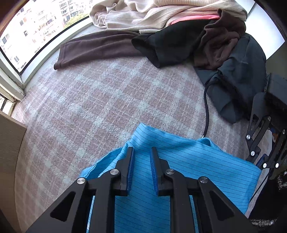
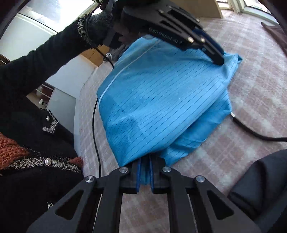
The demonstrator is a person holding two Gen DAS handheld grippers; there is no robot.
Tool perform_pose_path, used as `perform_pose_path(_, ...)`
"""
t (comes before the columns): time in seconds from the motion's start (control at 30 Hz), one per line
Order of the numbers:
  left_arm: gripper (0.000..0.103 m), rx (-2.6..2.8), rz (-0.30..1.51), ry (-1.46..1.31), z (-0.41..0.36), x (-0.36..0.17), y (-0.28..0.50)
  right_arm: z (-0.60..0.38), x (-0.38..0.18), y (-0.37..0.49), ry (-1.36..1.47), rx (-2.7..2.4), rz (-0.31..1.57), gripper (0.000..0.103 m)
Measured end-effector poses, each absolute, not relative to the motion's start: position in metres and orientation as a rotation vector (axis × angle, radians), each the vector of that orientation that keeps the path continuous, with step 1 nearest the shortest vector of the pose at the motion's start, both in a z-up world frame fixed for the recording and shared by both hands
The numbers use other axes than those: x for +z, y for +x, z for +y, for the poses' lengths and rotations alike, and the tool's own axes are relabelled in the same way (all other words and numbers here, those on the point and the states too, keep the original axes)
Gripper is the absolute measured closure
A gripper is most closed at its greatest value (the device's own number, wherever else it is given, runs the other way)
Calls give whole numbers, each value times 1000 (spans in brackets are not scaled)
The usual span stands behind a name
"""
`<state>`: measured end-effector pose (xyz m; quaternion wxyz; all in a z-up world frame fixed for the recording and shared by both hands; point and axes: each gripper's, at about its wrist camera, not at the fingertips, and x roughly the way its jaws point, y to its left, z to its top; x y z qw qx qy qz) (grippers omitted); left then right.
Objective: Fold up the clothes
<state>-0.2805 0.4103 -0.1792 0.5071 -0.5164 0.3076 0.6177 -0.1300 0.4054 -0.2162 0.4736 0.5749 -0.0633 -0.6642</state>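
A bright blue pin-striped garment lies bunched on a pink plaid blanket. In the left wrist view my left gripper is open, its two fingers resting on the cloth near a folded edge with fabric showing in the gap. The right wrist view shows the same garment with a white zip line, and my right gripper is shut on its near corner. My left gripper presses on the far corner there. The right gripper shows at the right edge of the left wrist view.
A heap of clothes sits at the back: a cream sweater, a black piece, a brown one, a dark grey one. A black cable crosses the blanket. A window is at the left. A person's black sleeve fills the left.
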Motion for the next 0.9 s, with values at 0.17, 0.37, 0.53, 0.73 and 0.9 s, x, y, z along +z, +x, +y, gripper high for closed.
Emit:
perform_pose_path(0.17, 98, 1493, 719, -1239, 396, -179, -283, 404, -211, -99, 1490, -1621, -41, 97)
perform_pose_path(0.37, 85, 1655, 590, -1157, 339, -115, -274, 444, -157, -99, 1489, -1905, 2, 83)
perform_pose_path(0.53, 75, 1757, 371, -1204, 249, -96, -236, 418, -135, -113, 1304, -2014, -59, 68)
perform_pose_path(0.73, 75, 1819, 316, -1361, 206, -164, -196, 374, -200, -136, 1537, -1974, 29, 68)
perform_pose_path(0.9, 76, 1889, 168, -1304, 181, -139, -216, 373, -175, -151, 1557, -2003, 101, 68)
